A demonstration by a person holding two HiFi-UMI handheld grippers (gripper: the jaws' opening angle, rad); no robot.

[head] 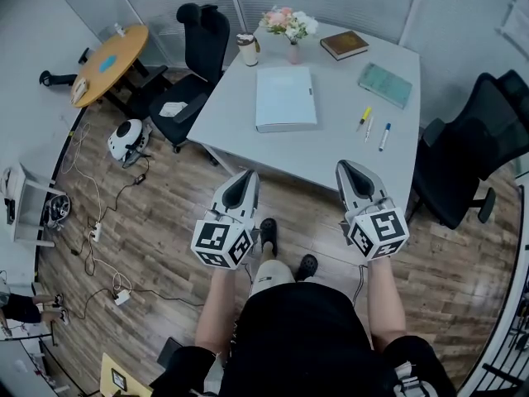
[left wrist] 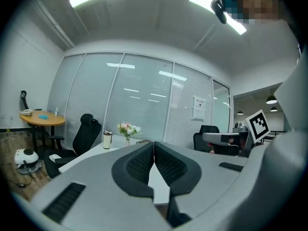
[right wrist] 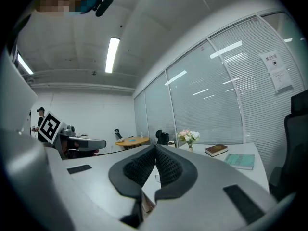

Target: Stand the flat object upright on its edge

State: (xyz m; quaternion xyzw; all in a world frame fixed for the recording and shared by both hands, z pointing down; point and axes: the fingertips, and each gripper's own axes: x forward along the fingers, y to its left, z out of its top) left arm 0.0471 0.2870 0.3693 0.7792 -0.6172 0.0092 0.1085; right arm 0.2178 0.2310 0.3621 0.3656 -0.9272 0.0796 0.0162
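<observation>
A pale blue-white binder lies flat in the middle of the white table. A brown book and a teal book lie flat toward the far right, also seen as the brown book and teal book in the right gripper view. My left gripper and right gripper hang short of the table's near edge, both shut and holding nothing. Each one's own view shows its tips meeting: left gripper, right gripper.
A vase of flowers and a cup stand at the table's far side. Three pens lie right of the binder. Black office chairs flank the table on both sides, and cables run over the wooden floor at left.
</observation>
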